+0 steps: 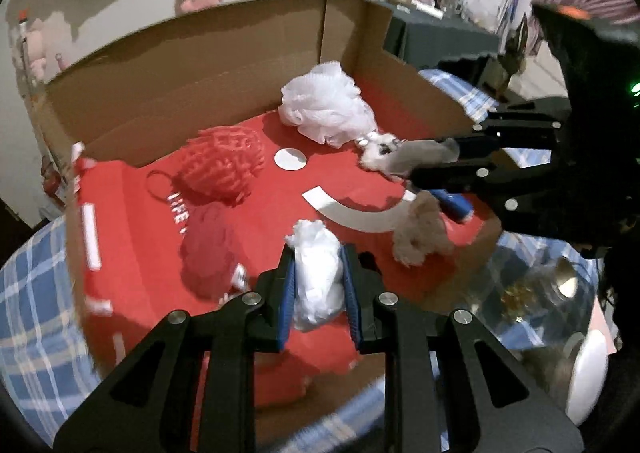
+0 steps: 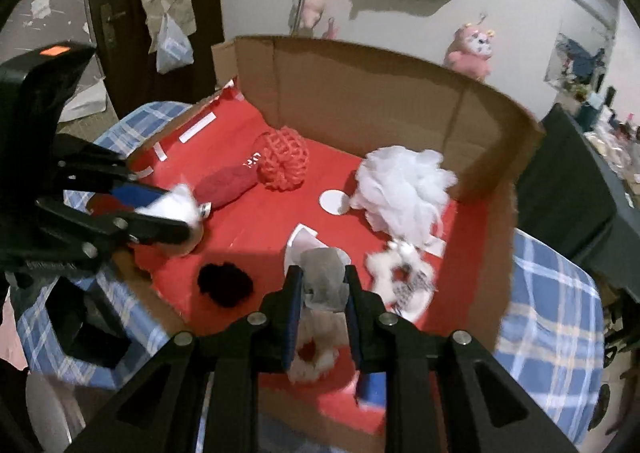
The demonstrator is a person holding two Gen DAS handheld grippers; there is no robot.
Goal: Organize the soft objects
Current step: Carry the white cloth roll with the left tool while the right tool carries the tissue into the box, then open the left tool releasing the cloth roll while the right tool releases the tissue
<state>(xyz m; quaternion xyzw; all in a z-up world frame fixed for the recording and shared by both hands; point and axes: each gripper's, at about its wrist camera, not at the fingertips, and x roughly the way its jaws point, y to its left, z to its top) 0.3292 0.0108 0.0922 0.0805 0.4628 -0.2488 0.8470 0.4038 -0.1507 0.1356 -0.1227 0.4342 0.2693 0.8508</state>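
The white soft piece [image 1: 318, 277] is pinched between the pads of the left gripper [image 1: 319, 285], above the red floor of the cardboard box [image 1: 224, 53]. The right gripper [image 2: 323, 303] pinches a grey soft toy [image 2: 324, 281], lying nearer the white bath pouf [image 2: 402, 189].

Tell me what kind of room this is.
Most likely a lived-in bedroom or living room at home. A pink plush toy hangs on the wall, a cluttered dark table holds small items, and the cardboard box sits on a blue plaid cloth.
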